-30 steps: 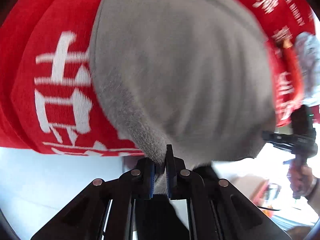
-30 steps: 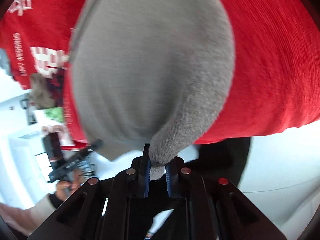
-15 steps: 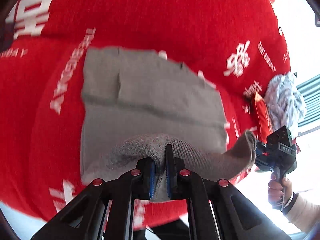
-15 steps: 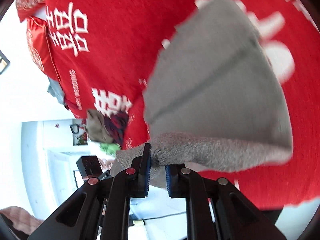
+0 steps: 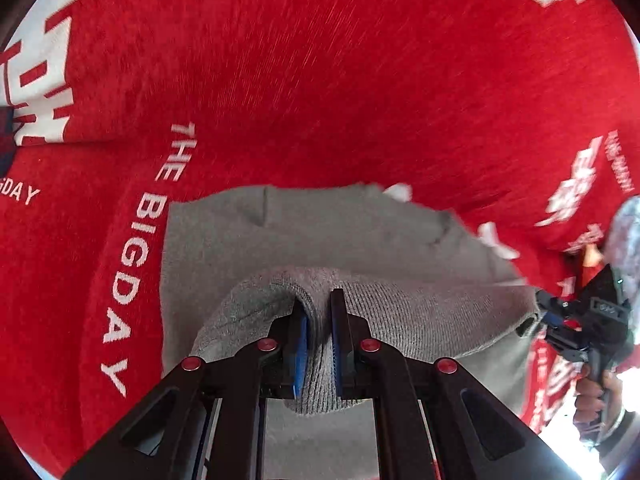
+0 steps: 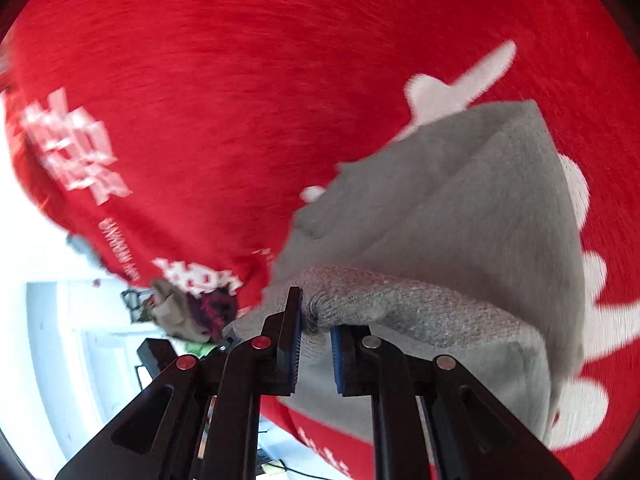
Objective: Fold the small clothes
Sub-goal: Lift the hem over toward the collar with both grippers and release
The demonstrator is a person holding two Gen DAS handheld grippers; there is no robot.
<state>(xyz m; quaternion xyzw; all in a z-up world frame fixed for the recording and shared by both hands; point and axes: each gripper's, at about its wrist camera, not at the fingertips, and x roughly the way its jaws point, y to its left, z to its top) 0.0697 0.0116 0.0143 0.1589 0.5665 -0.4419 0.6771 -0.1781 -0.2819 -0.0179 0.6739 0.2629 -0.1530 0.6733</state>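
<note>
Lowered grey garment [image 5: 328, 236] now drapes onto red blanket [image 5: 320, 80].

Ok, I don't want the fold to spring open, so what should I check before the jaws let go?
1. Left gripper grips the ribbed hem of the grey knit garment: ok.
2. Right gripper grips it: cannot tell; jaws look parted.
3. Hem lowered onto the flat layer: cannot tell, image blurred.
4. Folded edge level with far edge: not ok, stops short.
5. Garment lies on the red printed blanket: ok.
</note>
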